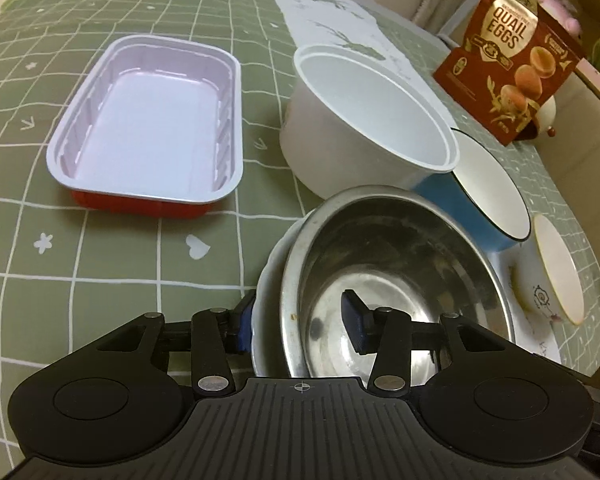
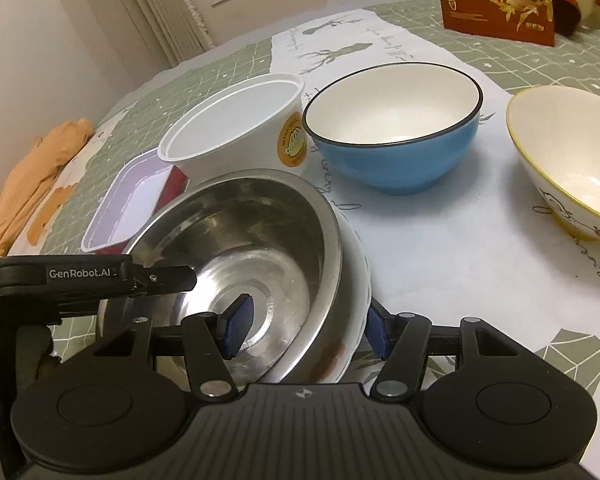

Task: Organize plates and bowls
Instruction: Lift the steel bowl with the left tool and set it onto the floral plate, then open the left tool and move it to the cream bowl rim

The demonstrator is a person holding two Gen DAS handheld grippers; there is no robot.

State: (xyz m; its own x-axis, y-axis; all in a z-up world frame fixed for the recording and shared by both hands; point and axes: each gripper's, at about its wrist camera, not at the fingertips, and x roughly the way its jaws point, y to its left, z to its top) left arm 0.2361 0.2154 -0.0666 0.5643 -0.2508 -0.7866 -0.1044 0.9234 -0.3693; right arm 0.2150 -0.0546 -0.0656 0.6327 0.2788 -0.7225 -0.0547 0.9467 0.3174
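The steel bowl sits inside a white dish on the green checked tablecloth. The left gripper straddles their near rims, pads apart, and so does the right gripper (contact is unclear). The black arm reads "GenRobot.AI". Behind stands a brown box marked "QUAIL EGGS", beside a white tub, a blue bowl and a red tray.

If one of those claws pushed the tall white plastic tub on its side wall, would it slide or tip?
Probably slide, perhaps tip. The white plastic tub looks thin-walled and empty, so likely light. It is tall and narrows toward its base, so a high push might topple it. It stands close beside the blue bowl, which could block it.
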